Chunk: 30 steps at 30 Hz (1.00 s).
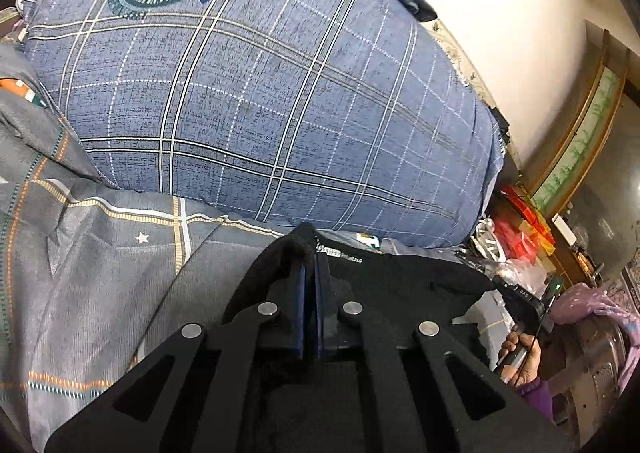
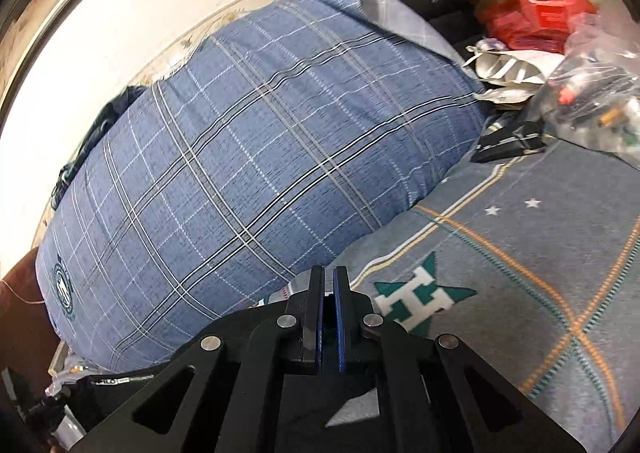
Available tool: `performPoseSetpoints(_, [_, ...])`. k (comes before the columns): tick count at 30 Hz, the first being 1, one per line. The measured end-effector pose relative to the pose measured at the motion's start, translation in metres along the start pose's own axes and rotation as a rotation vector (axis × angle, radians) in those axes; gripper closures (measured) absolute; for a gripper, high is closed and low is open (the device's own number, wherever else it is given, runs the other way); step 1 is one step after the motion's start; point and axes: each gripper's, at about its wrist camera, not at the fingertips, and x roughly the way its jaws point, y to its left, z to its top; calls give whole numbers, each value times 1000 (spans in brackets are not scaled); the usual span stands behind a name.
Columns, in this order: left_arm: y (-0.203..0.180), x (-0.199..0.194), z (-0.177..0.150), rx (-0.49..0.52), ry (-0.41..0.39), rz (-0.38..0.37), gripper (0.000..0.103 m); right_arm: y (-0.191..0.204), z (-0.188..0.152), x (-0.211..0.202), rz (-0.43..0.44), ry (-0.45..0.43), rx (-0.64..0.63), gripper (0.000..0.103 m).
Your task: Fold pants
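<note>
The black pants (image 1: 400, 281) hang lifted over the bed, stretched from my left gripper toward the right one. My left gripper (image 1: 309, 265) is shut on a bunched fold of that black cloth, which wraps over its left finger. A person's hand (image 1: 520, 357) holds the other gripper at the pants' far end. In the right wrist view my right gripper (image 2: 328, 281) is shut, with dark cloth showing low between its blue pads. The pants' waistband (image 2: 116, 385) hangs at the lower left.
A big blue plaid pillow (image 1: 260, 93) (image 2: 240, 173) fills the space just ahead, against the white wall. The grey patterned bedsheet (image 1: 100, 273) (image 2: 520, 253) lies below. Red boxes and plastic bags (image 2: 532, 13) are piled at the bed's end.
</note>
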Motion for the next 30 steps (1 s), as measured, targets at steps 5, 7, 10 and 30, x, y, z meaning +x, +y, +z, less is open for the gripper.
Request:
performPoseSetpoints(5, [-6,-23,-11,5,-31,-7,101,-18,-1,-22,-9,-9,25,100])
performPoseSetpoints(7, [-8,-36,-19,5,-40,-10,101,-24,-2,-32,-7,-14,38,100])
performPoseSetpoints(10, [-13,-58,-38,30,-51,8,101,-34,-5,-50,-2,-24,62,100])
performPoseSetpoints(30, [-33,-86,-133,192,104,38,101,-6,-15,-2,105,190,186,31])
